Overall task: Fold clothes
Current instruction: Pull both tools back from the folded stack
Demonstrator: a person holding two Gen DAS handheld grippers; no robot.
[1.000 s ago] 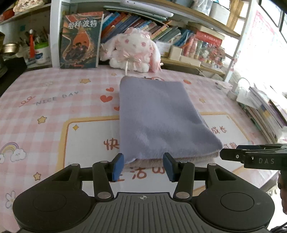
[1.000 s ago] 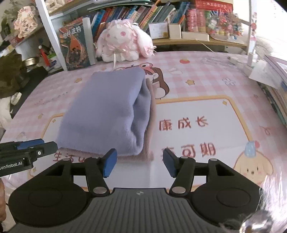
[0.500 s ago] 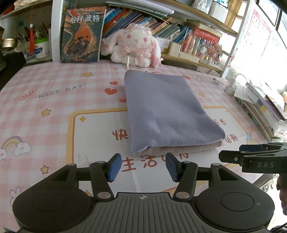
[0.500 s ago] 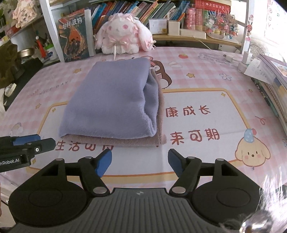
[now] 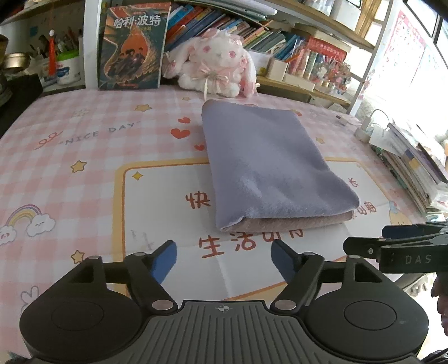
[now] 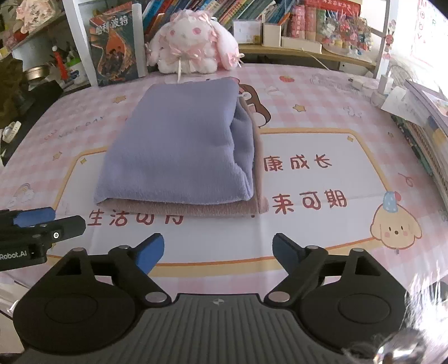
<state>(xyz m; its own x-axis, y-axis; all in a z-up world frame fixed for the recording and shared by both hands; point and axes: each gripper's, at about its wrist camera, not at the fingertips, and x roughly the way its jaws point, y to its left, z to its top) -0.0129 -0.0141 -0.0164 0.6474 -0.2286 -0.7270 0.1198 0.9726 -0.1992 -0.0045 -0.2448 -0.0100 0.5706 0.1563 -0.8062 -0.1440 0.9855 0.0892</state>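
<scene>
- The folded purple garment (image 5: pixel 268 165) lies flat on the pink checked table mat (image 5: pixel 84 156), about mid-table, over the white panel with orange characters.
- Its long axis runs from the near table edge toward the shelves at the back; in the left wrist view the far end leans slightly left.
- The short near end faces both grippers, and there a pinkish-brown layer (image 6: pixel 182 208) shows under the purple top layer.
- In the right wrist view the garment's (image 6: pixel 173 145) right side is a rounded fold, with the pinkish layer sticking out a little beyond it along that edge.
- The left gripper (image 5: pixel 224 260) hovers over the mat just short of the garment's near end, its blue-tipped jaws spread wide and gripping nothing.
- The right gripper (image 6: pixel 217 252) sits likewise near the near end, jaws spread and empty, apart from the cloth.
- Each gripper appears in the other's view: the right one (image 5: pixel 397 249) at the right edge, the left one (image 6: pixel 36 226) at the left edge.
- Beyond the garment's far end a pink-and-white plush rabbit (image 5: pixel 215 64) rests at the back of the table, close to the cloth.
- A dark book (image 5: pixel 134 47) with Chinese title lettering stands upright to the left of the plush.
- Rows of books fill the shelves (image 6: pixel 252 11) behind.
- A stack of books and papers (image 5: pixel 414 168) lies at the table's right side, well apart from the garment.
- Nothing lies on the mat between the grippers and the garment's near end.
</scene>
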